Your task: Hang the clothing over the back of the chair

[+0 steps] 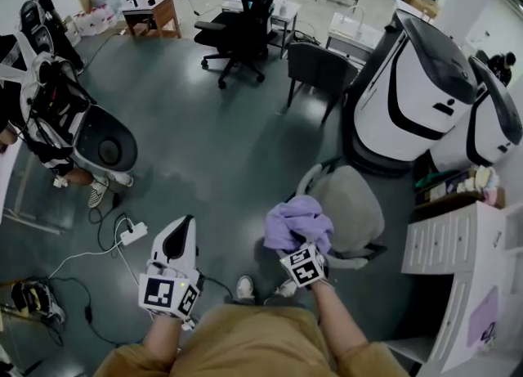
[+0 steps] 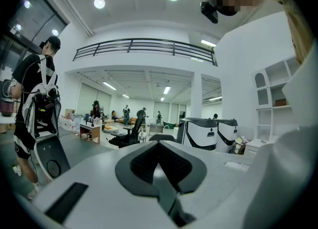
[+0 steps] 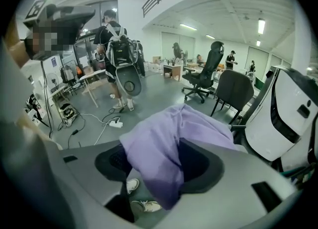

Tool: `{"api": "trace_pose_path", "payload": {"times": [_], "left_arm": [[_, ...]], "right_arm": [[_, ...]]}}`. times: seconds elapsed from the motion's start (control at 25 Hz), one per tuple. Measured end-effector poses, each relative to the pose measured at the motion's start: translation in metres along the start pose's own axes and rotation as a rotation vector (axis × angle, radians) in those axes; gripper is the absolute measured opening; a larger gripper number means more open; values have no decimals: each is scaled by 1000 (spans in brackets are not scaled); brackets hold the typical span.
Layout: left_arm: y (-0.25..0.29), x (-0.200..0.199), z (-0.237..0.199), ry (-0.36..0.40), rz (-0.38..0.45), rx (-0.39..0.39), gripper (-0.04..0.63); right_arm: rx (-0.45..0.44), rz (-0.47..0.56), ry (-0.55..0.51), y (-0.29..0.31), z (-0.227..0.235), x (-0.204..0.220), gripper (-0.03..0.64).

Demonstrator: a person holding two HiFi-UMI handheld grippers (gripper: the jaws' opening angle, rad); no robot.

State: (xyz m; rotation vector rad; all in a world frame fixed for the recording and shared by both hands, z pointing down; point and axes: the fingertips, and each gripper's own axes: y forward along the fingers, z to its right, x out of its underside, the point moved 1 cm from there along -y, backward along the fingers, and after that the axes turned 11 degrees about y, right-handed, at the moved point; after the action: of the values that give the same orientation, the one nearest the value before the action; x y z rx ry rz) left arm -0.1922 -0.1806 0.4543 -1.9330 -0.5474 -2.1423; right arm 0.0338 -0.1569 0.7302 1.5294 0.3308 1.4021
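Head view looked steeply down on a grey floor (image 1: 212, 163), where we held the right tongs (image 1: 298, 243) at the near-left edge of a pale chair (image 1: 353, 208). The lilac clothing (image 1: 298, 220) sat bunched in a heap over the tips of those tongs and against that edge of the chair. From above we could not tell whether it rested on the chair's back.

Right gripper view showed these tongs standing apart. The clothing (image 3: 159, 148) was draped down through the gap between them. The dark pads (image 3: 198, 166) showed bare on either side of the fabric, and our shoes (image 3: 144, 205) were visible below it.

Our left tongs (image 1: 189, 222) hovered well to the left of the pale chair, apart from the clothing, over the floor and near a white power strip (image 1: 133, 234). Left gripper view showed them (image 2: 159, 146) closed together with nothing between, pointing roughly level across the room.

Farther off stood a black office chair (image 1: 245, 28) and a dark chair (image 1: 319, 69). Two white-and-black machines (image 1: 417, 89) stood to the right, with white drawers (image 1: 449, 244) nearer us. A person (image 1: 41, 114) in black-and-white gear stood at the left.
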Motion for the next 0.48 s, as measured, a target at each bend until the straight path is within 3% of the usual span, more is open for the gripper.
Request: {"api": "trace_pose_path", "payload": {"times": [0.28,0.48], "left_arm": [[5,-7,4,-2,27,34,3],[10,-6,10,-7,34,53,3]], "right_arm": [[-27,-21,-7,-10,-7,5,349],[-26,-53,-24,-17,-8,16,376]]}}
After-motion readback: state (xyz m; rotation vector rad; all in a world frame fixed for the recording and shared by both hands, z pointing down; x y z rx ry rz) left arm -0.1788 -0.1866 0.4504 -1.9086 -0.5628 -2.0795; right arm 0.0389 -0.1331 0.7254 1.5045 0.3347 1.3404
